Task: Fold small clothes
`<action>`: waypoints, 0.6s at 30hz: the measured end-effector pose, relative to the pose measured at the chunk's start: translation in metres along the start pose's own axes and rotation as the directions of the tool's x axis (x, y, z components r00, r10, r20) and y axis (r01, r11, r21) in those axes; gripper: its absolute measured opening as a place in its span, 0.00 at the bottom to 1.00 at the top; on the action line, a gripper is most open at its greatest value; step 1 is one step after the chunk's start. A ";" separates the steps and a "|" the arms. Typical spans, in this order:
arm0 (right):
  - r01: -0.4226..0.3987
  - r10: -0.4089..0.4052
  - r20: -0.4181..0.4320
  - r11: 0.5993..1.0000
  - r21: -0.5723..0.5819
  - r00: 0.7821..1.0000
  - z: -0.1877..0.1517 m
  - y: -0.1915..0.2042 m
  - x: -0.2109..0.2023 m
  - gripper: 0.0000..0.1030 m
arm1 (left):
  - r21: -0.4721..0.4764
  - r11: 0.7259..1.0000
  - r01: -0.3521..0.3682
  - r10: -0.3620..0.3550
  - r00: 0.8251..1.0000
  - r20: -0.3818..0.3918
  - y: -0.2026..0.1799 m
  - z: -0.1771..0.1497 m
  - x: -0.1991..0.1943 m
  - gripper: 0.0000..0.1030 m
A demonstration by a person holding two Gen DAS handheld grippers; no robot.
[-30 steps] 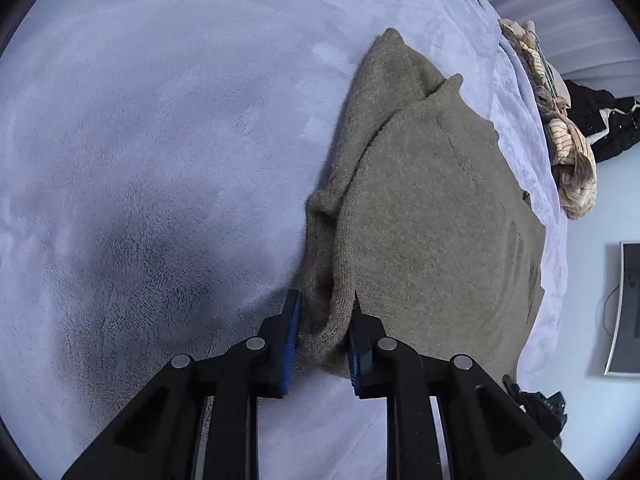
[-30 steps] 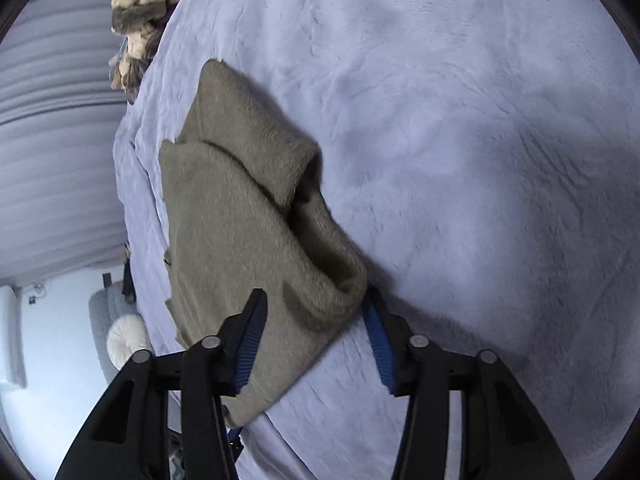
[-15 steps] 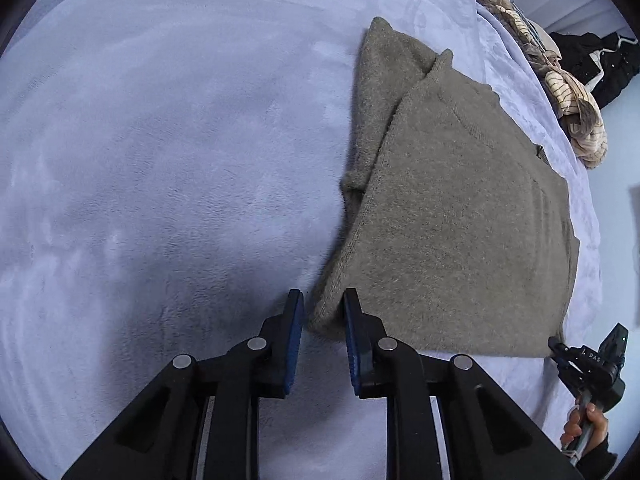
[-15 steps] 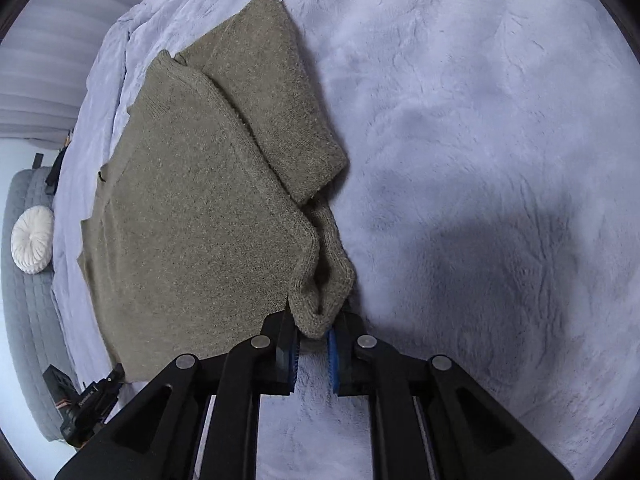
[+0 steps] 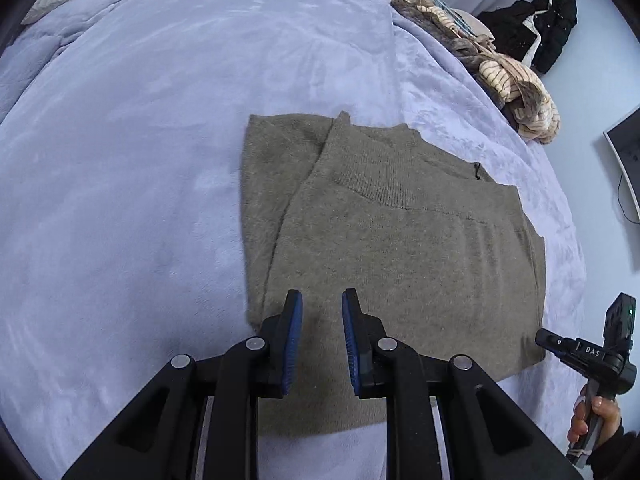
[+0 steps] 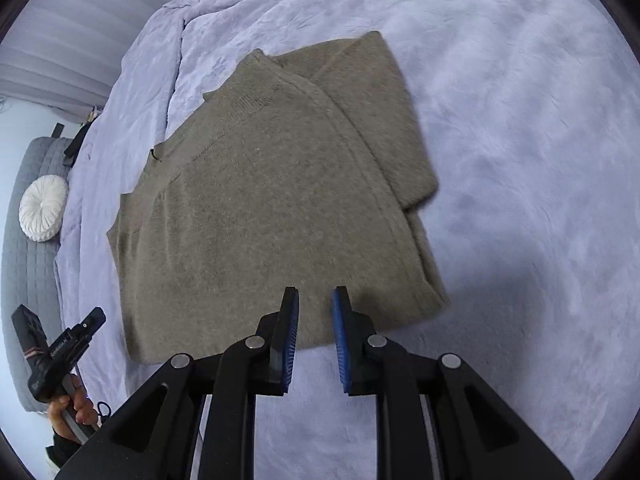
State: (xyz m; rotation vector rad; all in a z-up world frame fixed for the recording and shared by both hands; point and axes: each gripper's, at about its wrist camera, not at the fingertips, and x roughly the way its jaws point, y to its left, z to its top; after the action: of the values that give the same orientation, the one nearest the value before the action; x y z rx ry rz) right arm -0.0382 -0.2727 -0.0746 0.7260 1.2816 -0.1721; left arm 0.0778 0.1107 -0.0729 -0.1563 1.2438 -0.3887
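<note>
An olive-brown knit sweater (image 5: 400,248) lies flat on the lilac fleece blanket (image 5: 140,160), one side and its sleeve folded in over the body. It also shows in the right wrist view (image 6: 264,208). My left gripper (image 5: 322,312) hovers above the sweater's near hem, its jaws slightly apart with nothing between them. My right gripper (image 6: 314,308) hovers over the near hem close to the folded edge, jaws slightly apart and empty. The right gripper also shows at the edge of the left wrist view (image 5: 600,356), held in a hand.
A heap of striped and beige clothes (image 5: 492,64) lies at the bed's far edge, with dark garments (image 5: 536,28) behind it. A grey sofa with a white round cushion (image 6: 44,208) stands beyond the bed. The blanket (image 6: 520,160) spreads wide to the right.
Both grippers have let go of the sweater's folded edge, opened a little, and pulled back and up. The sweater now lies flat with the side folded over.
</note>
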 end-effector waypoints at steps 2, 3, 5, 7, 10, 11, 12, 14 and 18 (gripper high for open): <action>0.031 -0.031 -0.007 0.999 -0.010 1.000 0.009 0.002 0.015 0.18 | 0.009 0.999 -0.047 0.048 0.998 -0.037 0.002 -0.002 0.019 0.21; 0.048 -0.048 -0.016 0.999 -0.013 0.999 0.012 0.002 0.024 0.18 | 0.006 0.997 -0.073 0.074 0.995 -0.064 0.006 -0.005 0.032 0.21; 0.075 -0.075 -0.047 0.997 -0.016 0.996 0.015 -0.005 0.041 0.15 | -0.020 0.999 -0.050 0.048 0.996 -0.078 0.015 -0.009 0.039 0.21; 0.066 -0.067 -0.058 0.998 -0.017 0.996 0.016 -0.013 0.047 0.13 | -0.034 0.999 -0.029 0.027 0.997 -0.072 0.019 -0.011 0.037 0.21; 0.067 -0.070 -0.059 0.997 -0.044 0.996 0.014 -0.015 0.042 0.10 | -0.022 0.999 -0.043 0.041 0.995 -0.087 0.019 -0.013 0.033 0.21; 0.072 -0.075 -0.060 0.996 -0.047 0.995 0.013 -0.016 0.039 0.10 | -0.017 0.999 -0.050 0.048 0.995 -0.092 0.019 -0.014 0.033 0.21; 0.075 -0.078 -0.063 0.996 -0.043 0.995 0.012 -0.016 0.037 0.10 | -0.014 0.998 -0.056 0.055 0.994 -0.097 0.017 -0.015 0.032 0.21; 0.072 -0.074 -0.072 0.997 -0.020 0.995 0.009 -0.018 0.031 0.10 | -0.013 0.998 -0.062 0.060 0.993 -0.102 0.016 -0.021 0.029 0.21; 0.074 -0.074 -0.082 0.997 -0.006 0.994 -0.001 -0.018 0.018 0.14 | -0.004 0.997 -0.077 0.076 0.991 -0.106 0.015 -0.035 0.022 0.21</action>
State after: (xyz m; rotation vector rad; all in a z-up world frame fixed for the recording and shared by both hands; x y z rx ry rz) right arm -0.0423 -0.2814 -0.0986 0.6890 1.3882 -0.2018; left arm 0.0536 0.1194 -0.1085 -0.0951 1.3515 -0.3290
